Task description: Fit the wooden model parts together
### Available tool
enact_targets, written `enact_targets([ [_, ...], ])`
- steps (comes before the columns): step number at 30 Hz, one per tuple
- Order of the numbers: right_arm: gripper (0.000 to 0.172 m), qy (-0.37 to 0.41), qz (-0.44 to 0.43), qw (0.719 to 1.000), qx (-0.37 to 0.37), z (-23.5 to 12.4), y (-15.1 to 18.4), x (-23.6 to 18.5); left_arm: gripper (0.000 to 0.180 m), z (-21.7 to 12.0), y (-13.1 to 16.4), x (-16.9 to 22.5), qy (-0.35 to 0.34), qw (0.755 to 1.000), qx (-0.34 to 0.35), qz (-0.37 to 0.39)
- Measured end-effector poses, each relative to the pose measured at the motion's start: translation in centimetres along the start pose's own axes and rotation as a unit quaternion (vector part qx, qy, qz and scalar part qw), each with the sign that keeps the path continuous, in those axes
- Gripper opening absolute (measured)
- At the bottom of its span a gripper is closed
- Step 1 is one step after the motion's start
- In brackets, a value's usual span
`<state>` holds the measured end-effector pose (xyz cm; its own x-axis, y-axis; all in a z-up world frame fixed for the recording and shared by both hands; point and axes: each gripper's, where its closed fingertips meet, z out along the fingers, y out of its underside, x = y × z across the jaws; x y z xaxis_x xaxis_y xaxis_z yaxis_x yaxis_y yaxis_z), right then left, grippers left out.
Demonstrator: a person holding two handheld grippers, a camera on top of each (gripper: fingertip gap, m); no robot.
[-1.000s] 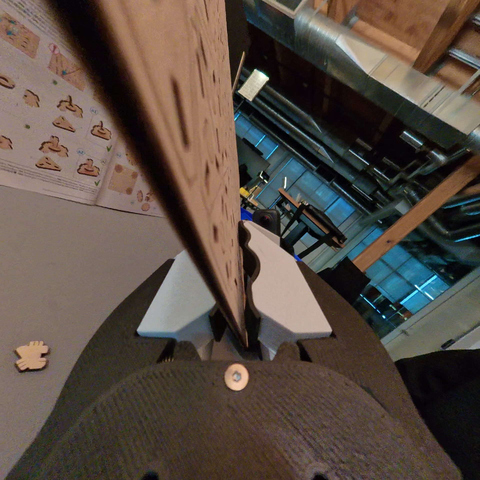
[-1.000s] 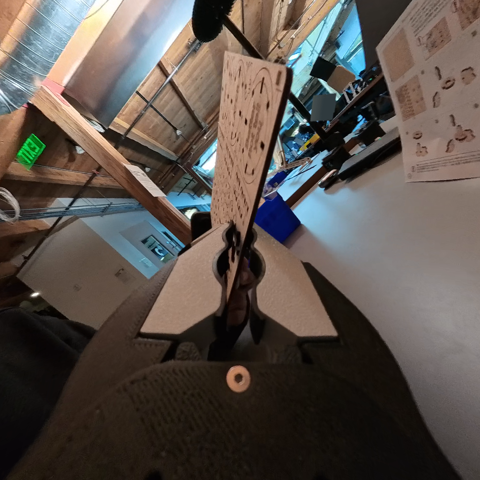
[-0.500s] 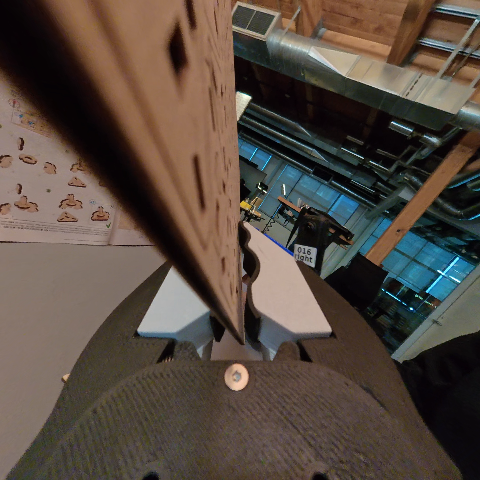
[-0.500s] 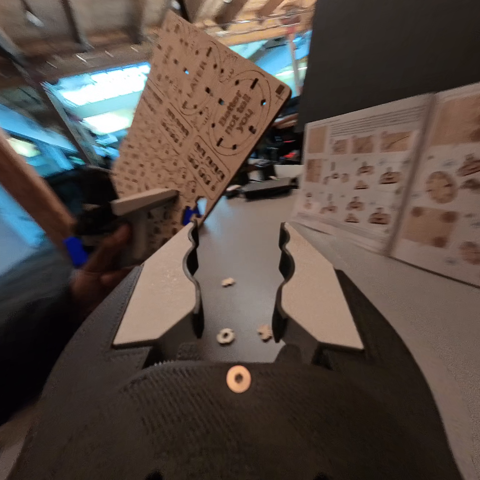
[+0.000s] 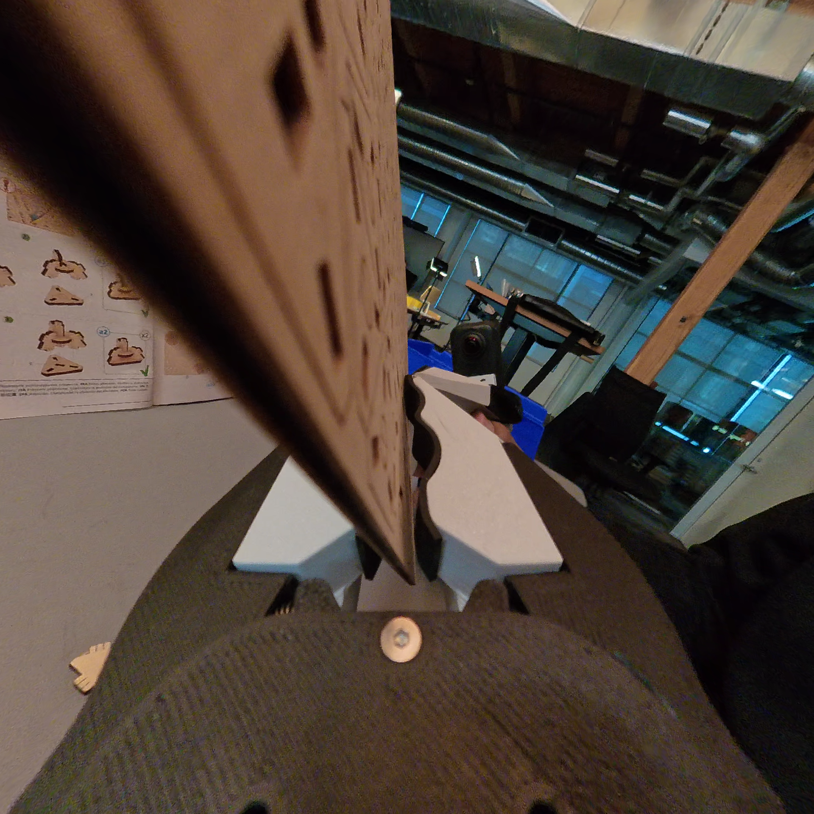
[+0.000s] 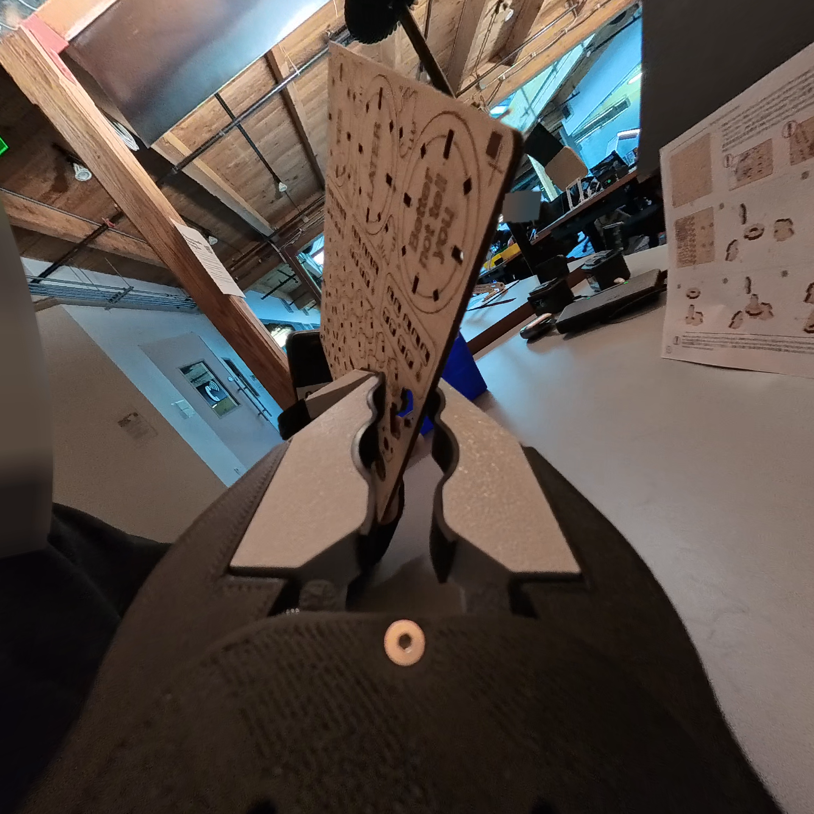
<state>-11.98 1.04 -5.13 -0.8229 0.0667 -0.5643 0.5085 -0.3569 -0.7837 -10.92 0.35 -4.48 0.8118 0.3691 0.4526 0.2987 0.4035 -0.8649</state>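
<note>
A thin laser-cut plywood sheet (image 5: 264, 220) stands on edge above the grey table (image 5: 110, 506). My left gripper (image 5: 396, 396) is shut on its lower corner, and the sheet hides the left finger's tip. In the right wrist view the same sheet (image 6: 409, 220) rises at a slant between the fingers of my right gripper (image 6: 405, 396). The left pad (image 6: 372, 423) lies against its face. A narrow gap shows between the sheet and the right pad (image 6: 440, 440), so the jaws stand slightly open around it. The right gripper's finger (image 5: 458, 385) shows just behind the sheet in the left wrist view.
An open instruction booklet (image 5: 66, 330) stands at the back of the table; it also shows in the right wrist view (image 6: 740, 242). A small loose wooden piece (image 5: 90, 671) lies on the table. A blue bin (image 6: 462, 365) and black devices (image 6: 608, 304) sit farther off. Left tips and right tips are each some 15 cm from the small loose wooden piece (image 5: 90, 671).
My right gripper let go of the sheet, opened wide and swung away. It has now come back with its jaws closing around the sheet's corner. The left gripper kept its hold throughout.
</note>
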Motion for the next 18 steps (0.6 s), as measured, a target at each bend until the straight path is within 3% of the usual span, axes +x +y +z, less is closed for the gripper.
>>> enact_targets([
  [11, 0.014, -0.009, 0.023, 1.0, -0.001, -0.19, -0.05, 0.17, 0.0, 0.3, 0.39, 0.32, -0.039, 0.996, -0.015, 0.076],
  [18, 0.015, 0.021, 0.008, 1.0, -0.001, -0.15, 0.19, 0.78, 0.0, 0.35, 0.67, -0.18, -0.064, 0.994, -0.02, 0.081],
])
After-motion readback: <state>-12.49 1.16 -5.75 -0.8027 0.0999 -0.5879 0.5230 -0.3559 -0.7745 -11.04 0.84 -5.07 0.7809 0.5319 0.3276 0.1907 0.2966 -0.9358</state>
